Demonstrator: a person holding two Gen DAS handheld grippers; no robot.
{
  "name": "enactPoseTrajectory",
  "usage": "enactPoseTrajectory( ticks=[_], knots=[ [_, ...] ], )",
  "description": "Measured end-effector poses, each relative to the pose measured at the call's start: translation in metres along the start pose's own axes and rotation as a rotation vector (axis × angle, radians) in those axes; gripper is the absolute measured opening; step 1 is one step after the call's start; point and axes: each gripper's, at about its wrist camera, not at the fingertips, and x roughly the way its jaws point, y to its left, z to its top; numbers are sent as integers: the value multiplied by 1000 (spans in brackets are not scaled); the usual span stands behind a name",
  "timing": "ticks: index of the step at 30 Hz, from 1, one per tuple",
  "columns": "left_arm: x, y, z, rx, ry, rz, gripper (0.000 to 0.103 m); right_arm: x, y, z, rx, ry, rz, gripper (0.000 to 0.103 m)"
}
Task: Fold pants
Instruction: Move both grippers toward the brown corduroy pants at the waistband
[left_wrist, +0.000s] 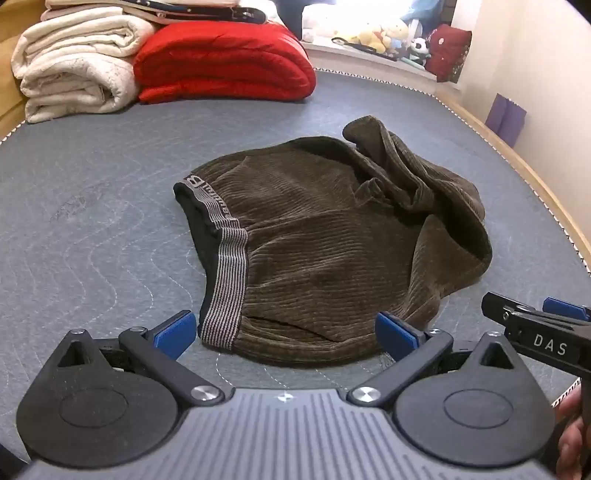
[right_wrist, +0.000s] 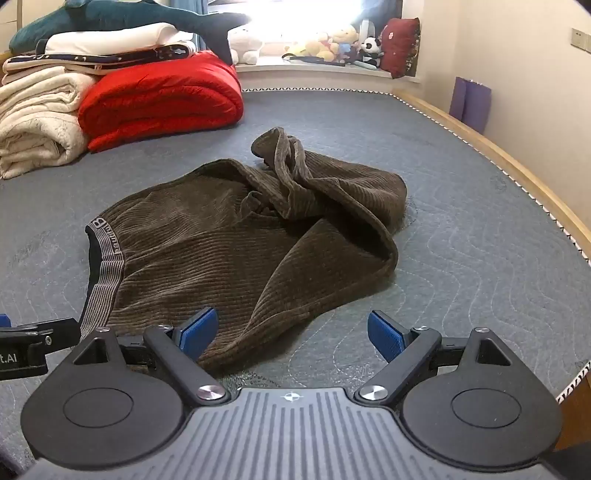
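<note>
Dark brown corduroy pants (left_wrist: 332, 243) lie bunched on the grey mattress (left_wrist: 92, 221), with the striped waistband (left_wrist: 225, 291) at the left and the legs crumpled at the back right. My left gripper (left_wrist: 286, 334) is open and empty just in front of the waistband end. In the right wrist view the pants (right_wrist: 229, 251) lie ahead, waistband (right_wrist: 101, 280) at the left. My right gripper (right_wrist: 291, 334) is open and empty at the pants' near edge, its left pad (right_wrist: 197, 330) over the cloth. The right gripper also shows in the left wrist view (left_wrist: 535, 325).
Folded white blankets (left_wrist: 74, 62) and a red quilt (left_wrist: 225, 59) are stacked at the back left. A wooden bed rail (right_wrist: 498, 155) runs along the right. Stuffed toys (right_wrist: 332, 40) sit on the window ledge. Purple bags (right_wrist: 471, 101) stand by the wall.
</note>
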Motion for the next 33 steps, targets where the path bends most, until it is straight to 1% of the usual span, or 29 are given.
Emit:
enactPoseTrajectory(
  ticks=[1,2,3,4,5,13,17,19,23,28,33],
  knots=[
    [0,4,0,0,4,-3,103,0,0,0,5,1,1,89],
    [5,-1,-1,7,15,32,103,1,0,0,9,2,1,89],
    [8,-1,1,4,23,44,103,1,-3,-2,19,1,19,89],
    [8,1,1,5,18,53,103,3,1,0,5,11,5,89],
    [8,-6,2,15,5,77,103,2,1,1,6,13,9,89],
    [3,-13,-5,51,-87,100,103,0,-3,3,20,2,27,89],
    [8,-12,-6,33,-41,67,103,-2,-6,3,32,-5,37,89],
    [6,-13,-7,40,-42,57,103,-1,-5,2,29,3,37,89],
    [6,-12,-5,59,-40,62,103,-1,-4,3,29,8,38,89],
    [12,-11,-4,77,12,68,103,-1,-3,3,29,-10,39,87],
    [15,-9,-3,75,47,52,103,-5,-2,0,20,-44,49,82]
  ],
)
